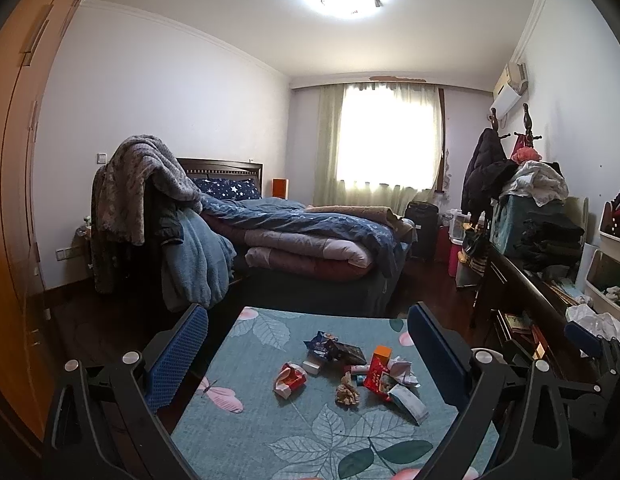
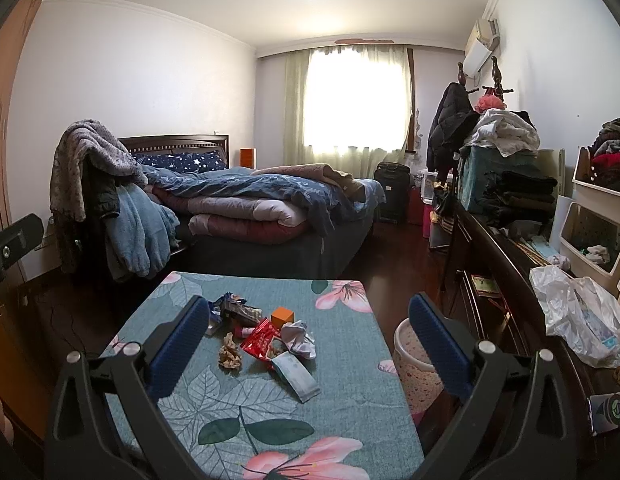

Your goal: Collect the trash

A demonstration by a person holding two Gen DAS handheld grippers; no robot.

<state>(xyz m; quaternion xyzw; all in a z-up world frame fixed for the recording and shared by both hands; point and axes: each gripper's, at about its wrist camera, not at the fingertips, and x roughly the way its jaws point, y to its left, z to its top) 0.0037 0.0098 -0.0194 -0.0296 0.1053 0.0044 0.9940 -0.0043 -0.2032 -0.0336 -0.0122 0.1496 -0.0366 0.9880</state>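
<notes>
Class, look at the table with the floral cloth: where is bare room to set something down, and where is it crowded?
Free: the near stretch of the table, between the trash pile and the front edge, and the far right corner around the pink flower. Crowded: the middle-left, where the red packet, crumpled paper, orange box and dark wrappers cluster together.

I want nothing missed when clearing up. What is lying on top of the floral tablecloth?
On the tablecloth lies a trash pile: red wrapper, orange box, crumpled white paper, brown wad, dark packets. Anything beneath the pile is covered.
</notes>
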